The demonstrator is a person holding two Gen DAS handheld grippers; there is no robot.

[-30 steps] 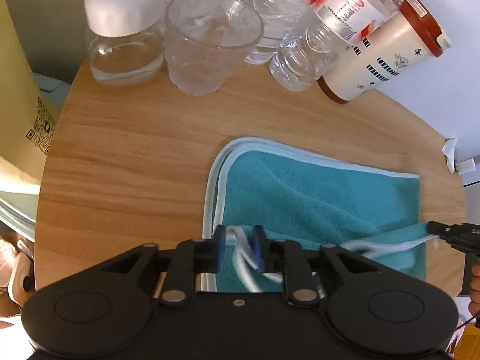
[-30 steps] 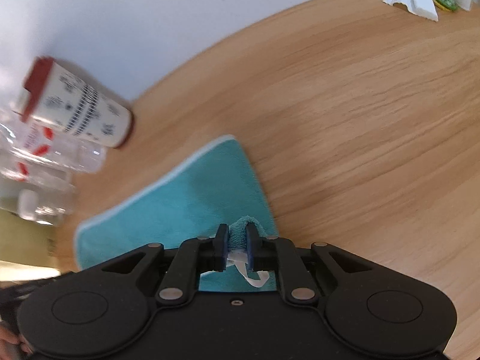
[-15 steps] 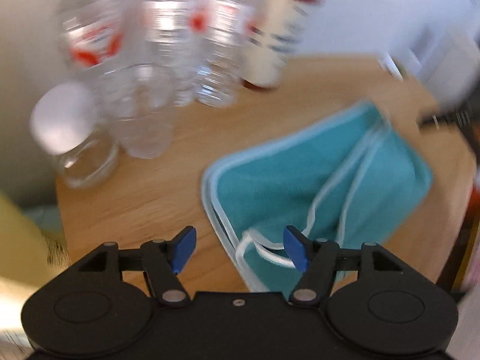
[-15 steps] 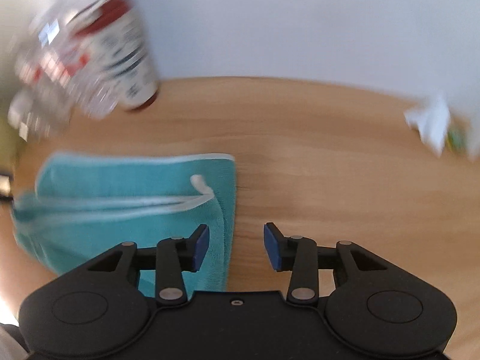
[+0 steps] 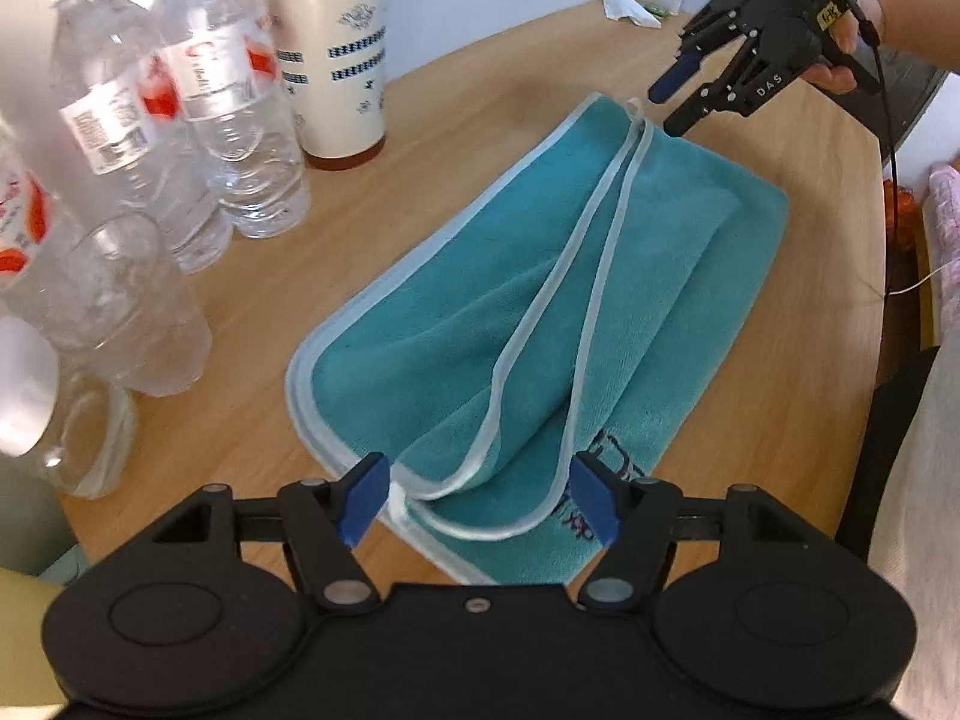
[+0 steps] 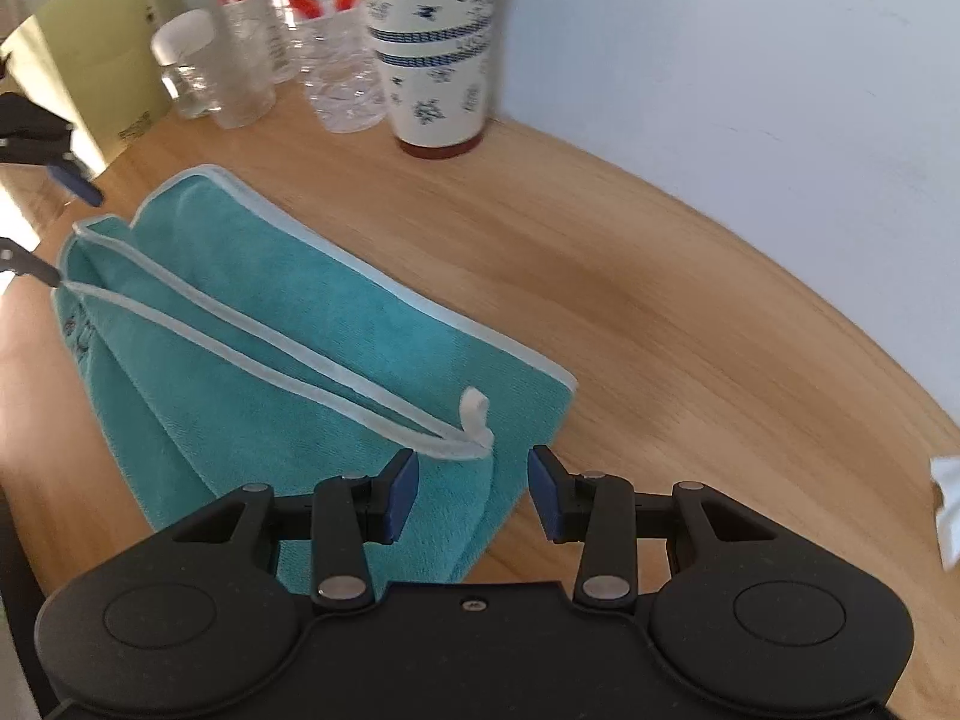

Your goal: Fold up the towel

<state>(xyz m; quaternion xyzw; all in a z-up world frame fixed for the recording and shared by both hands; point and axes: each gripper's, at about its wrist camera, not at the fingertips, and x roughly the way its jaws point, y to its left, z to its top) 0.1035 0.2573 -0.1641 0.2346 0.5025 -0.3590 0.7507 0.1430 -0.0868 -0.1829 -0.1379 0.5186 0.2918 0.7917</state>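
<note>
Towel [image 5: 540,300] released since a second ago; left gripper [image 5: 477,495], right gripper [image 6: 471,495] jaws open. Fold laid, untidy.

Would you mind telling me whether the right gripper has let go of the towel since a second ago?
Yes. The right gripper now has its jaws open, drawn back from the towel, which lies on the table.

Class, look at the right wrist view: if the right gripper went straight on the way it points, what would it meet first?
Most likely the towel: the open right gripper points at its near corner with the white loop. Depth is unclear, so it might pass just above.
</note>
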